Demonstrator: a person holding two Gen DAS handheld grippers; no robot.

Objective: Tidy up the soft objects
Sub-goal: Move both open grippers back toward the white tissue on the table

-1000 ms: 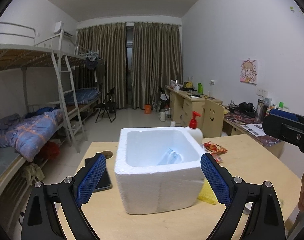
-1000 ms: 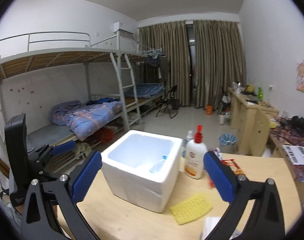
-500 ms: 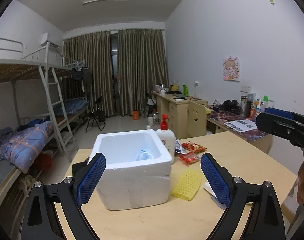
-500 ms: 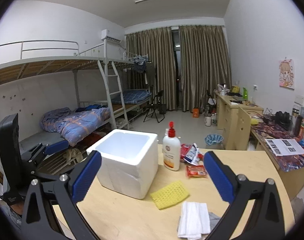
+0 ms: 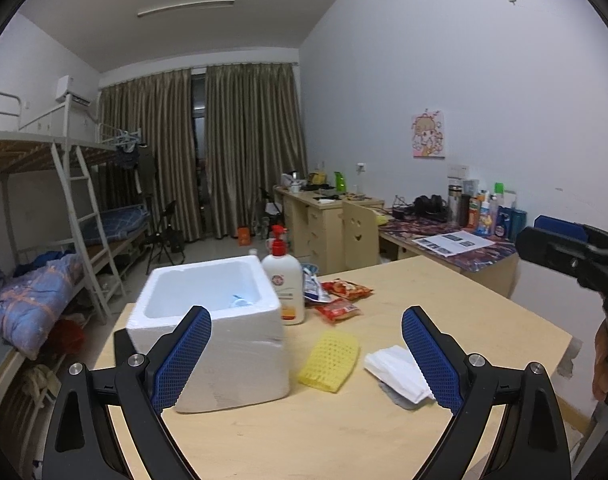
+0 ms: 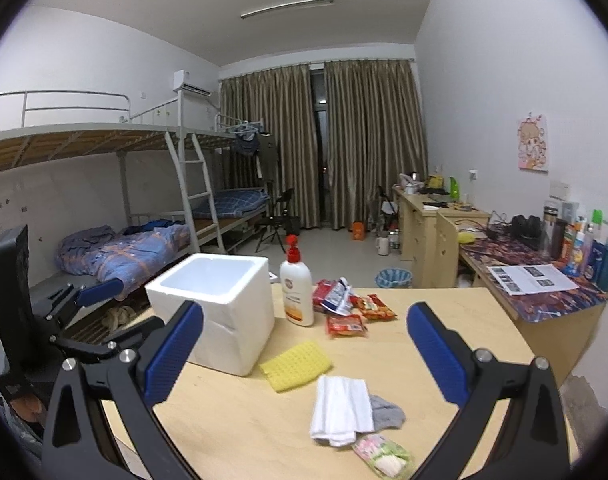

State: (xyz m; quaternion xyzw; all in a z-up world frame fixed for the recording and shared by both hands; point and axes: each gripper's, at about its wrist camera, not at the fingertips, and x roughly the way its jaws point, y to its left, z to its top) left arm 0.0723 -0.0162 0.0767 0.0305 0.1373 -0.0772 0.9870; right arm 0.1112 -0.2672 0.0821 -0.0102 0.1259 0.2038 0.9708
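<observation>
Two grippers hang above the tabletop (image 6: 456,312), and neither holds anything: the left gripper (image 5: 306,354) has its jaws spread wide with only air between the blue pads, and the right gripper (image 6: 306,350) is spread just as wide.

The soft things lie loose on the wood. A yellow mesh cloth (image 6: 295,365) lies just in front of the white foam box (image 6: 216,304), near its corner; a folded white towel (image 6: 341,408) lies nearer the camera, overlapping a grey cloth (image 6: 386,412) that peeks out on its right. A small patterned packet (image 6: 382,456) sits just beside the towel's near edge. Behind them stand a pump bottle (image 6: 297,292), close to the box wall, and a scatter of red snack packets (image 6: 346,325).

Several slips look possible from here. The towel and grey cloth overlap, so a pinch on the towel's edge may drag the grey one along or unfold the stack into a trailing flap. The mesh cloth is thin and flat, so jaws coming down on it may skid on the wood and only push it toward the box. The foam box is probably light and could slide if a gripper knocks its wall. The bottle stands tall by the box rim and looks easy to tip if a carry swings wide. The snack packets are not soft goods; grabbing one by mistake would mis-sort it. The box already holds something pale and bluish (image 5: 238,302), which I cannot identify.
</observation>
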